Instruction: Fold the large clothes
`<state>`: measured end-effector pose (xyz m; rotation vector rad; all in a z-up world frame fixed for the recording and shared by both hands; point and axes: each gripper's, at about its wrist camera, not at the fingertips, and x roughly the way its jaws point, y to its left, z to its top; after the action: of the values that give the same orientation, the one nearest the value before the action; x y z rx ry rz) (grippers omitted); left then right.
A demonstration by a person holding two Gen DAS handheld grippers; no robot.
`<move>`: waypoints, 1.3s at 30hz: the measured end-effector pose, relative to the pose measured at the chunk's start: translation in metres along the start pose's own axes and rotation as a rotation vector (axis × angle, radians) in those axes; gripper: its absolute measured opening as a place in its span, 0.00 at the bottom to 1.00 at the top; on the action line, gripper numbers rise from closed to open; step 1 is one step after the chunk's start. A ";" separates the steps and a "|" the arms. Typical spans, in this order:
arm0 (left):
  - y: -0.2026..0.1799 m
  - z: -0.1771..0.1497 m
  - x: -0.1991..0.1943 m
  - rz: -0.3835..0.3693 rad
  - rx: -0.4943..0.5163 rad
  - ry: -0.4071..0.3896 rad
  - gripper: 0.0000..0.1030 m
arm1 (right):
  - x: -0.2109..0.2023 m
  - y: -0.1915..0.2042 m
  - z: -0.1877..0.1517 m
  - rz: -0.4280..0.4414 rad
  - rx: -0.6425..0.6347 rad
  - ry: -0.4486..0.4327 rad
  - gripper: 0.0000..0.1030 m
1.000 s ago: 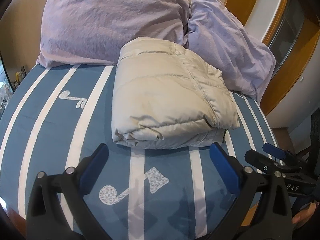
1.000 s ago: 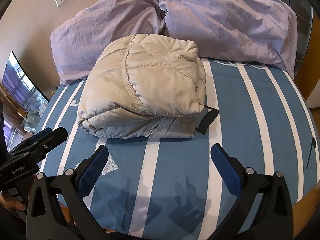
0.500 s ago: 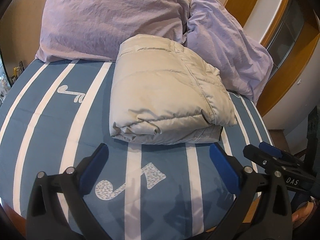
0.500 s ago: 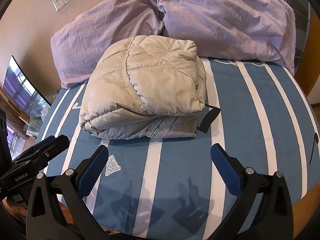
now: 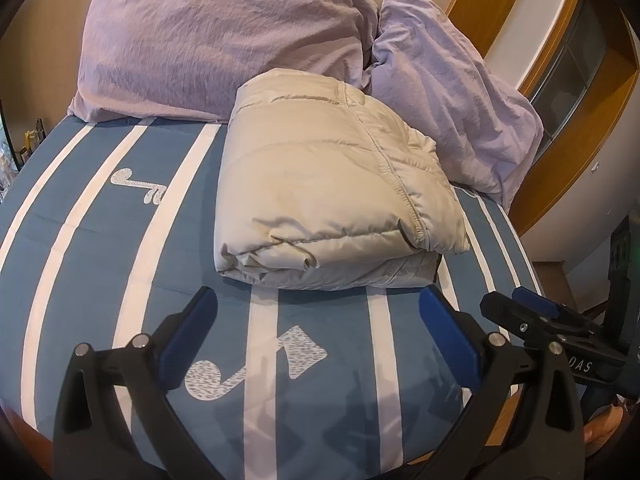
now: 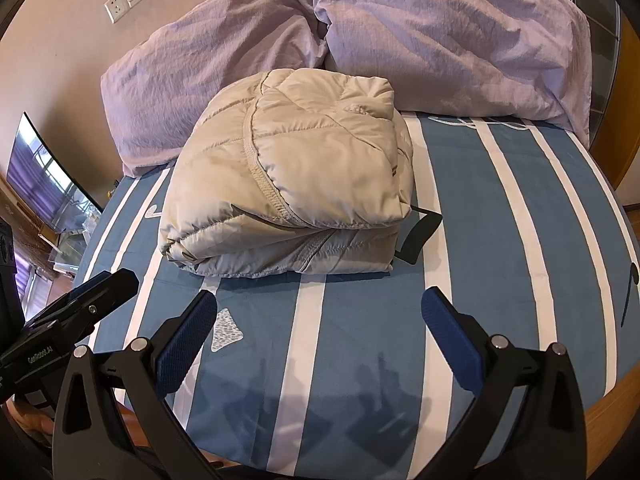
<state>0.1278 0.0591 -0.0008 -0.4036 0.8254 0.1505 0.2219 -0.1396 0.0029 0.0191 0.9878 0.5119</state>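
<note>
Beige puffer jacket point(image 5: 332, 184) lies folded into a compact bundle on the bed point(image 5: 80, 248), just ahead of both tools. Left hand-held gripper point(image 5: 316, 328) and right hand-held gripper point(image 6: 318, 324) hover spread wide, holding nothing. Folding looks essentially finished; perhaps tucking the black strap point(image 6: 420, 236).

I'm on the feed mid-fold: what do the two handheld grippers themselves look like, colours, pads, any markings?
Both match: the left gripper and right gripper have matte black plastic frames with two splayed fingers, each faced with a textured blue pad, pinned by silver round-headed bolts. Seen from the other camera, each body carries small white lettering, too small to read fully. No cables or sleeves show.
</note>
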 end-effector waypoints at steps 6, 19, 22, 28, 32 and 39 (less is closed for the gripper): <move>0.000 0.000 0.002 -0.004 -0.003 0.001 0.98 | 0.000 0.000 0.000 0.000 0.007 0.002 0.99; 0.000 0.000 0.002 -0.002 -0.004 0.003 0.98 | 0.004 -0.001 0.000 -0.002 0.018 0.012 0.99; -0.001 0.000 0.003 0.000 -0.004 0.004 0.98 | 0.005 -0.001 0.000 -0.003 0.020 0.014 0.99; -0.004 -0.001 0.004 0.002 -0.002 0.005 0.98 | 0.005 -0.002 0.000 -0.002 0.018 0.014 0.99; -0.004 -0.002 0.007 0.001 -0.005 0.009 0.98 | 0.005 -0.002 0.000 -0.002 0.018 0.014 0.99; -0.006 -0.003 0.007 0.001 -0.006 0.010 0.98 | 0.007 -0.002 -0.003 -0.003 0.023 0.016 0.99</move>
<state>0.1323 0.0526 -0.0063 -0.4103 0.8353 0.1523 0.2234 -0.1393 -0.0044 0.0342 1.0096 0.4979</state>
